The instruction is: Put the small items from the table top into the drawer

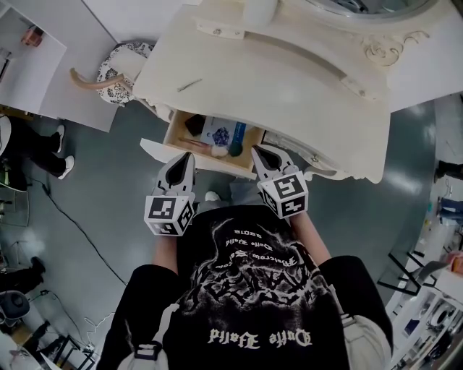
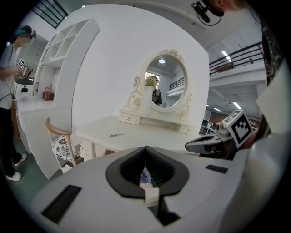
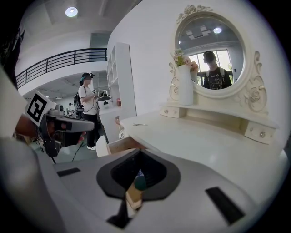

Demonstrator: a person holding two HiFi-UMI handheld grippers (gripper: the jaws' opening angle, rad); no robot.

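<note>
The cream tabletop (image 1: pixel 289 79) fills the head view, and only the gripper views show its oval mirror (image 3: pixel 213 54). The open drawer (image 1: pixel 176 128), holding a blue-and-white packet (image 1: pixel 219 134), shows fully only from above. The left hand-held gripper (image 1: pixel 187 157) and right hand-held gripper (image 1: pixel 262 153) hover before it, jaws together and empty. A thin metal piece (image 1: pixel 189 84) lies near the tabletop's left edge.

Cream-white, curved-front dressing table (image 1: pixel 289 94), upper centre of the head view, bearing a thin metal pin-like item (image 1: pixel 189 84) near its left end, with a white vase (image 1: pixel 259 11) and an ornate oval mirror (image 2: pixel 166 82) at its top edge.
</note>
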